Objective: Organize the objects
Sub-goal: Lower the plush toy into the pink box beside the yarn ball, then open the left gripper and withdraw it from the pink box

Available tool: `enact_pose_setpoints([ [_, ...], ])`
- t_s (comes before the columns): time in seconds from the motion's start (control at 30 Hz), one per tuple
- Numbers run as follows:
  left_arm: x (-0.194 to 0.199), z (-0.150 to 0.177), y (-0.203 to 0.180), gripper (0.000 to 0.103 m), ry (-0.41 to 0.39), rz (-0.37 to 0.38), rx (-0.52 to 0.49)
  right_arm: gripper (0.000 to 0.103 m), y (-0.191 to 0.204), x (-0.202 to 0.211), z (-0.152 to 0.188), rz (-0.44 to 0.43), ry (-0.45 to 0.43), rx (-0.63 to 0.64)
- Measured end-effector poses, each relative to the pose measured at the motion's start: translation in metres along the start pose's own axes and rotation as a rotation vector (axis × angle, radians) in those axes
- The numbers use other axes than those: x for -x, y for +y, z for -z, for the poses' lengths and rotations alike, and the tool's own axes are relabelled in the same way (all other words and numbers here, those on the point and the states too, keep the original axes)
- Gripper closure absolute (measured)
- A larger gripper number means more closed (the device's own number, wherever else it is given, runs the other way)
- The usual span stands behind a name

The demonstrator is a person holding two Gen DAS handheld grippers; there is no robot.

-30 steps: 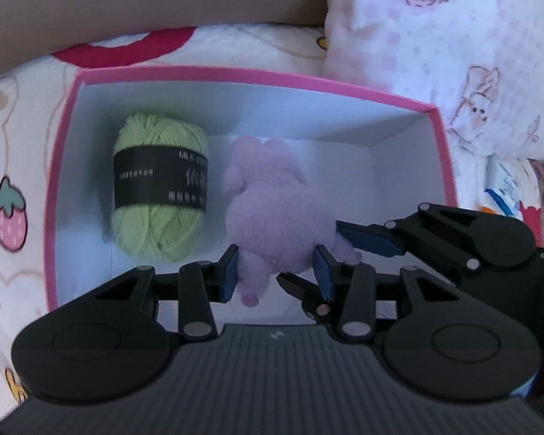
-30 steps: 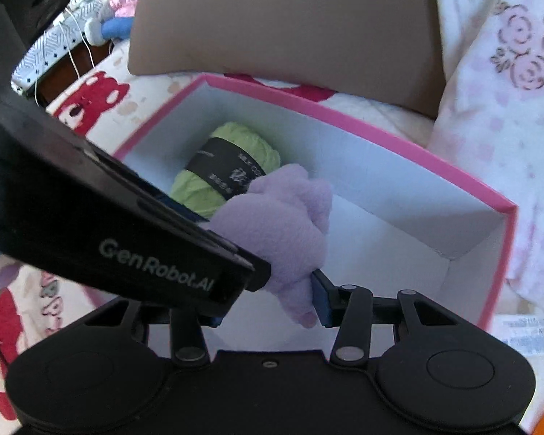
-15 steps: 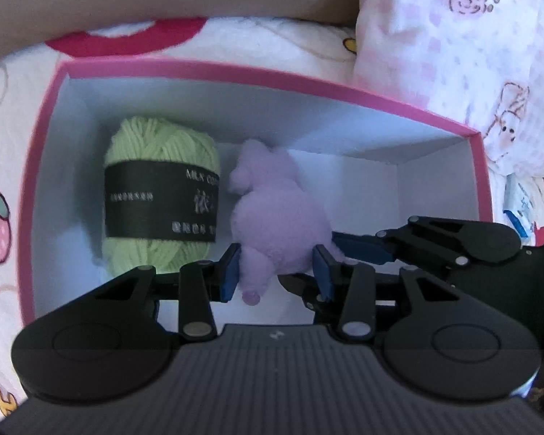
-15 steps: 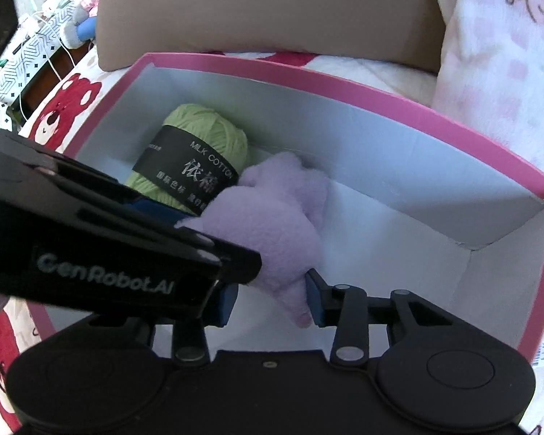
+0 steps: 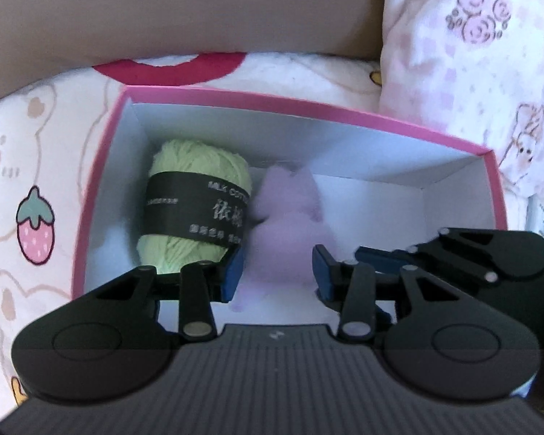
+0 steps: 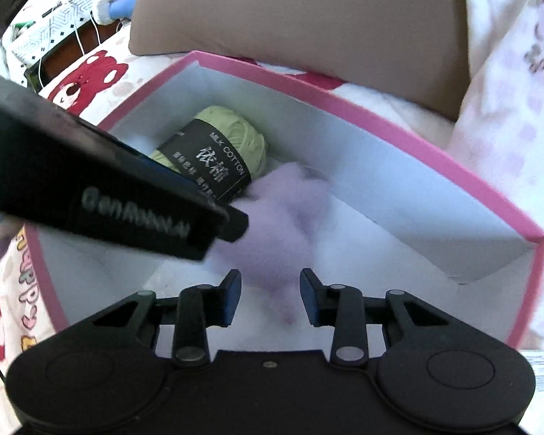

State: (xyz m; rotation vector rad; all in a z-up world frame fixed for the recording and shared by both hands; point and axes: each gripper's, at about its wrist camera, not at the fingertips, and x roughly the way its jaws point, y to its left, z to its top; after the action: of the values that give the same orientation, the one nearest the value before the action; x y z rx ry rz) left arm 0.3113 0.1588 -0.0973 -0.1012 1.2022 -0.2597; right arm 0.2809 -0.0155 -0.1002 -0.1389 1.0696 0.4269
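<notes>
1. Left wrist view, going left to right: a bedsheet (image 5: 36, 188) printed with strawberries and bears, then a pink box (image 5: 308, 107) with white walls lying on it.
2. Inside the box, a green yarn ball (image 5: 196, 210) with a black label lies at the left, touching a purple plush toy (image 5: 286, 224) to its right.
3. The left hand-held gripper (image 5: 277, 272) is clenched on the near end of the plush toy, blue pads pressing its sides.
4. At the right, the right hand-held gripper (image 5: 388, 255) reaches in from that side; its tips are hidden here.
5. Right wrist view alone shows the right hand-held gripper (image 6: 270, 295) clamped on the toy's (image 6: 283, 224) near end.
6. It alone also shows a striped cloth (image 6: 58, 21) far left, and the left tool's black body (image 6: 90, 195) crossing over the yarn (image 6: 232, 137).
</notes>
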Motion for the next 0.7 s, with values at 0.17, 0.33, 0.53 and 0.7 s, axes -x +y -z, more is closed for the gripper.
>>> enact_pose_setpoints([
  [0.17, 0.014, 0.004, 0.002, 0.062, -0.021, 0.018, 0.016, 0.062, -0.002, 0.022, 0.004, -0.012, -0.024, -0.017],
  [0.33, 0.035, 0.013, -0.004, 0.06, -0.041, 0.043, 0.005, 0.062, 0.002, 0.049, 0.01, -0.048, -0.054, -0.009],
  [0.53, 0.064, 0.021, -0.018, 0.057, -0.01, 0.05, -0.026, 0.062, 0.009, 0.082, 0.018, -0.071, -0.087, 0.0],
  [0.7, 0.088, 0.03, -0.036, 0.056, 0.024, 0.039, -0.069, 0.062, 0.007, 0.113, 0.03, -0.073, -0.112, -0.023],
])
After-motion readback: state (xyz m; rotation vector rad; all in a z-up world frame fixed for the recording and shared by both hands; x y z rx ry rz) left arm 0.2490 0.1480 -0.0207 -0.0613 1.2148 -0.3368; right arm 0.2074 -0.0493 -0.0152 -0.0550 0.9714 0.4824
